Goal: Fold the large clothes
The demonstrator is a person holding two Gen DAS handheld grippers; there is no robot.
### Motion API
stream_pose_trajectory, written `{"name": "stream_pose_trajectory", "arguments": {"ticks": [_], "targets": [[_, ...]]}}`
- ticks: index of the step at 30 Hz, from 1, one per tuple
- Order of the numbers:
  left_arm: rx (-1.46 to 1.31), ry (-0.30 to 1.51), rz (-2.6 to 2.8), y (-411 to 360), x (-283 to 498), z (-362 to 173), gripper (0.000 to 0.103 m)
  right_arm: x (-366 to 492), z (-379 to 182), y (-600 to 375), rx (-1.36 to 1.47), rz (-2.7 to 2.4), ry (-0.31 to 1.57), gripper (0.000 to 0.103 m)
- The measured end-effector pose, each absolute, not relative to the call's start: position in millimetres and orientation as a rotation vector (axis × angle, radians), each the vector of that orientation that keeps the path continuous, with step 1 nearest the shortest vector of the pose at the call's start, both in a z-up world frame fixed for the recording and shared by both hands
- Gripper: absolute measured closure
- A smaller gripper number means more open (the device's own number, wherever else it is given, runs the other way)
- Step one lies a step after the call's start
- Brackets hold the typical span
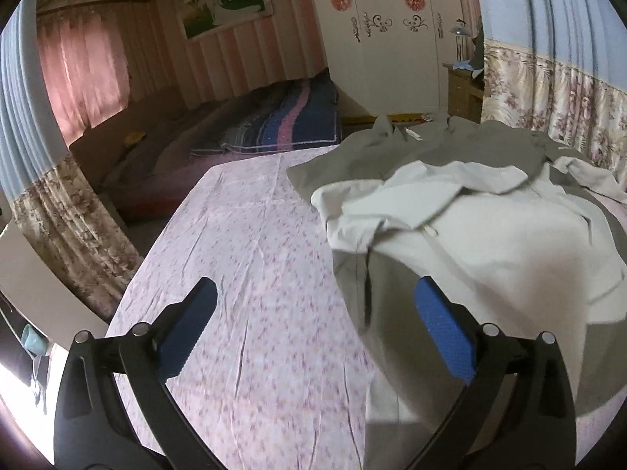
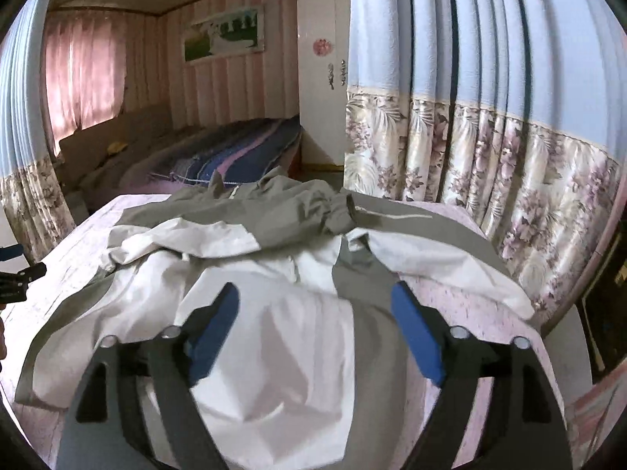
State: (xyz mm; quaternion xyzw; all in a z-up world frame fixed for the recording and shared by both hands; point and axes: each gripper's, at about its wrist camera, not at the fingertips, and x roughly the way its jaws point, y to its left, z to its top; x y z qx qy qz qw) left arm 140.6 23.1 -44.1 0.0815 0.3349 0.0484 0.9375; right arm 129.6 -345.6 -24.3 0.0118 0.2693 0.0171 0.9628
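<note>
Floral sheet bears rumpled jacket, sleeves buried; both tongs released.

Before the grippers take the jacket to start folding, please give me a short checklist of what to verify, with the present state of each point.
1. Left gripper open and holding nothing: ok.
2. Right gripper open and holding nothing: ok.
3. Jacket lies flat and spread out: not ok; it is crumpled, with grey and white parts folded over each other.
4. Free room on the flowered sheet beside the jacket: ok; the area in front of the left gripper is bare.
5. Sleeves and hem easy to find: cannot tell; the folds hide which part is which.
6. Jacket fully on the table, away from the curtain: cannot tell; its far side lies close to the curtain.
</note>
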Motion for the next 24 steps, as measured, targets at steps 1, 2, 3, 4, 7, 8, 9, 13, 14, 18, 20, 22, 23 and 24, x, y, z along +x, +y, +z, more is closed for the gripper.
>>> {"name": "stream_pose_trajectory", "arguments": {"ticks": [1, 2, 3, 4, 7, 8, 9, 13, 14, 18, 20, 22, 23, 24], "targets": [[0.156, 0.685, 0.098, 23, 132, -44, 0.003, 125, -25, -345, 0.022, 0.030, 0.542, 0.014], [0.143, 0.687, 0.095, 25, 125, -45, 0.003, 117, -27, -343, 0.023, 0.021, 0.538, 0.014], [0.128, 0.687, 0.087, 25, 117, -45, 0.003, 110, -29, -341, 0.026, 0.008, 0.534, 0.014], [0.107, 0.682, 0.066, 25, 104, -46, 0.003, 101, -32, -338, 0.025, -0.003, 0.536, 0.014], [0.089, 0.684, 0.025, 22, 79, -50, 0.003, 84, -40, -330, 0.001, -0.022, 0.548, 0.014], [0.091, 0.686, 0.011, 19, 71, -52, 0.003, 77, -44, -327, -0.009, -0.032, 0.553, 0.014], [0.095, 0.686, -0.002, 16, 64, -53, 0.003, 72, -46, -326, -0.013, -0.035, 0.556, 0.014], [0.081, 0.653, -0.061, 3, 40, -55, 0.003, 56, -51, -327, 0.000, -0.077, 0.555, 0.014], [0.069, 0.644, -0.077, -1, 35, -56, 0.003, 53, -52, -329, 0.018, -0.087, 0.555, 0.014], [0.020, 0.657, -0.155, -22, 35, -74, 0.003, 43, -67, -334, 0.095, -0.112, 0.588, 0.014], [0.018, 0.683, -0.203, -36, 40, -85, 0.003, 42, -80, -339, 0.096, -0.147, 0.620, 0.014], [0.055, 0.690, -0.220, -50, 48, -97, 0.003, 43, -93, -349, 0.088, -0.198, 0.655, 0.014], [0.082, 0.701, -0.213, -56, 54, -104, 0.004, 44, -97, -353, 0.088, -0.219, 0.667, 0.014], [0.106, 0.715, -0.201, -60, 60, -109, 0.013, 45, -102, -359, 0.095, -0.240, 0.681, 0.014]]}}
